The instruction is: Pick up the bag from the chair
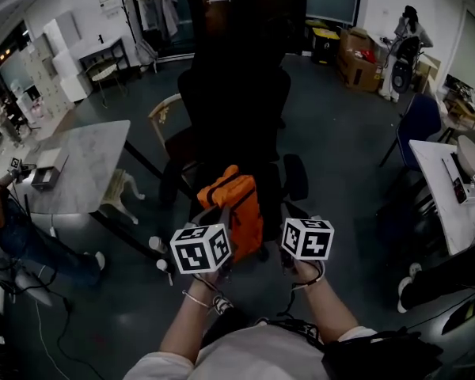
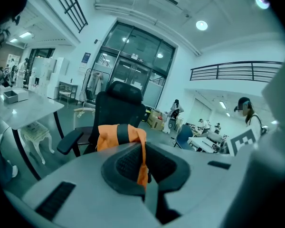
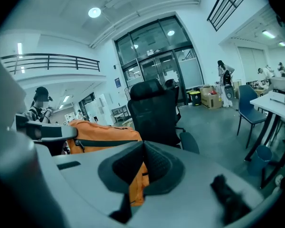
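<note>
Orange bag (image 1: 236,212) straps sit clamped in left tongs (image 2: 143,150) and right tongs (image 3: 141,151), per gripper views only

The bag (image 1: 236,208) is between the left gripper (image 1: 215,217) and the right gripper (image 1: 290,217), before the chair (image 1: 233,101); a table (image 1: 91,161) stands at its left.

Head view: marker cube (image 1: 201,248) covers jaws of left gripper (image 2: 143,169) and lower left corner of orange bag (image 1: 236,208). Second marker cube (image 1: 307,238) covers jaws of right gripper (image 3: 141,171).

Seat of black office chair (image 1: 233,101) beyond both grippers hidden under bag; chair base lost in dark.

Left gripper view: gripper body hides bag's lower half. Orange strap (image 2: 142,161) pinched in jaws, its end out of sight.

Right gripper view: bag bottom behind gripper body. Dark blurred lump (image 3: 230,201) right of jaws, cannot tell what.
</note>
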The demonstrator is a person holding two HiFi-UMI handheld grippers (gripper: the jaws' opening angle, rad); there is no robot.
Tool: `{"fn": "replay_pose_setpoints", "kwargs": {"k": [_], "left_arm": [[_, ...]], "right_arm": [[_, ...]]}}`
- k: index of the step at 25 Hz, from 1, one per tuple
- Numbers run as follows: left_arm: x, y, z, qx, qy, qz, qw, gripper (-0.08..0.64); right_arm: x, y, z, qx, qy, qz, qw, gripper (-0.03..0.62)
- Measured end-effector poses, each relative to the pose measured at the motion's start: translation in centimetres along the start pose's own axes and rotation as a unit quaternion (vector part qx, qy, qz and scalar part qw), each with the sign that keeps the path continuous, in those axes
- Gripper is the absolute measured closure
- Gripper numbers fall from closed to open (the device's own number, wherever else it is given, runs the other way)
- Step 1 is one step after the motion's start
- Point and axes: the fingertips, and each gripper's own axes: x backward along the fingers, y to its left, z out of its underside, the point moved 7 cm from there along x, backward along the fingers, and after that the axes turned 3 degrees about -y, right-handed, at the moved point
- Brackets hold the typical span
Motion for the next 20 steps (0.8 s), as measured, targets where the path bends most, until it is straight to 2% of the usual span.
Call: {"fn": "replay_pose_setpoints", "kwargs": {"k": [9, 16, 20], "left_arm": [[0.0, 1.4, -0.2, -0.010, 0.003, -0.004, 0.9999, 0.535], [-0.5, 3.3, -1.6, -0.012, -0.003, -0.005, 0.9999, 0.535], [-0.9, 4.0, -2.5, -0.015, -0.006, -0.003, 0.9999, 0.535]], "right_arm": [[-1.8, 1.7, -1.0, 0.019, -0.004, 0.002, 1.000, 0.560], [-2.8, 2.9, -1.8, 0.055, -0.004, 0.025, 0.998, 0.561], [-3.5, 3.7, -2.5, 0.055, -0.011, 0.025, 0.998, 0.561]]}}
